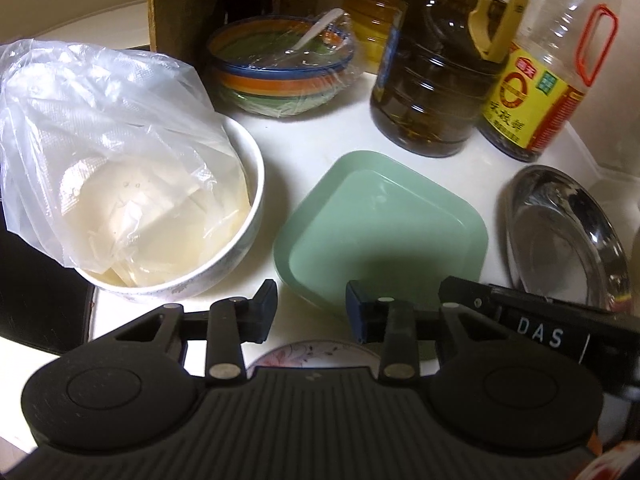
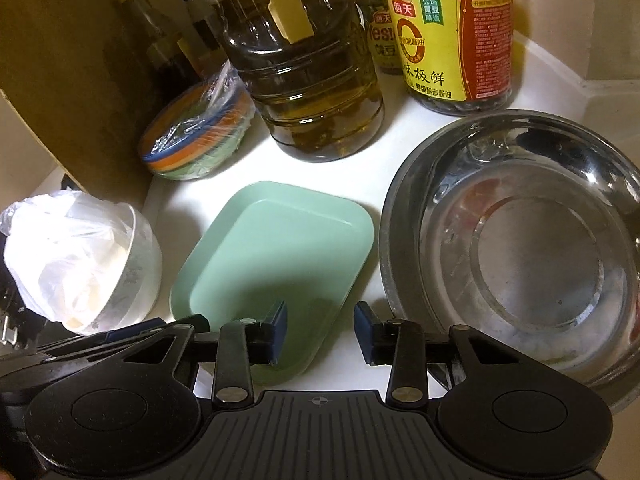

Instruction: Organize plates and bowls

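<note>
A pale green square plate (image 1: 380,216) (image 2: 280,248) lies flat on the white counter (image 1: 304,136). My left gripper (image 1: 310,312) is open and straddles the plate's near-left rim, pads apart from it. My right gripper (image 2: 322,330) is open too, one finger over the plate's inside and the other past its right edge. To the left stands a white bowl (image 1: 256,184) (image 2: 140,264) with a clear plastic bag of white food in it. A steel bowl (image 1: 560,232) (image 2: 520,248) sits empty on the right. A striped bowl (image 1: 280,68) (image 2: 196,148) under cling film holds a spoon at the back.
Behind the plate stand an oil jug (image 1: 432,80) (image 2: 304,80) and a soy sauce bottle (image 1: 536,92) (image 2: 452,40). A cardboard wall (image 1: 180,8) (image 2: 60,80) closes the back left. A floral plate (image 1: 312,354) shows under my left gripper.
</note>
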Available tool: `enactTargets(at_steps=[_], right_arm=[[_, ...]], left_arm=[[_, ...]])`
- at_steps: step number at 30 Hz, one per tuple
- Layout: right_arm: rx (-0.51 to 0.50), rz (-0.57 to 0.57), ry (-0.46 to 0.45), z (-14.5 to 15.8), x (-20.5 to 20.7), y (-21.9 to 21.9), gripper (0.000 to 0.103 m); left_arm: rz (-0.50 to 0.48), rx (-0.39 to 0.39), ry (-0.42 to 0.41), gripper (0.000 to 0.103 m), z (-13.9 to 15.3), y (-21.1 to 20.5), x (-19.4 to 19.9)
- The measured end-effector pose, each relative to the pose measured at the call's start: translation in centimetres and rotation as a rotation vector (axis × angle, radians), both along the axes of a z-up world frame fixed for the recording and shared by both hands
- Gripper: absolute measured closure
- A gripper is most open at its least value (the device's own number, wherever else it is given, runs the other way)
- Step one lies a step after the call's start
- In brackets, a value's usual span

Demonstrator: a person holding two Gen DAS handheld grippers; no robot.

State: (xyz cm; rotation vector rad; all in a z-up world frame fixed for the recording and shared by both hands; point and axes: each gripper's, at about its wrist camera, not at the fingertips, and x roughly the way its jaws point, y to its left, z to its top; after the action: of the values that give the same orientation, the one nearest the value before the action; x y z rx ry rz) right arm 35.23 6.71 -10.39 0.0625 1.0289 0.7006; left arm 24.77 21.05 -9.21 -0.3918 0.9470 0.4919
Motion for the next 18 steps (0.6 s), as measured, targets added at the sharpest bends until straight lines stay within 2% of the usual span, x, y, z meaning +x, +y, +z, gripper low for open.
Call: enactTargets(at_steps=[11,13,15,18], right_arm=[[-0.014,-0.021,-0.045,-0.4,0.2,1.1,0.067],[-0.026,-0.026,-0.060,-0.5,0.2,1.2,0.072],[-0.039,-0.037,-0.074,-0.6,0.2,1.3,0.083],[-0.055,-0.053,-0.092,-0.8,0.2,1.2,0.093]], left_arm=[[0.038,0.009,0.013,0.070,-1.1,0.5,1.0],[0.038,0.017,0.009,0.070,-1.0,0.3,1.0],[0.041,0.022,0.008,0.070,-1.0,0.2,1.0],[0.048,0.031,0.005,0.076,-0.9,0.2,1.0]])
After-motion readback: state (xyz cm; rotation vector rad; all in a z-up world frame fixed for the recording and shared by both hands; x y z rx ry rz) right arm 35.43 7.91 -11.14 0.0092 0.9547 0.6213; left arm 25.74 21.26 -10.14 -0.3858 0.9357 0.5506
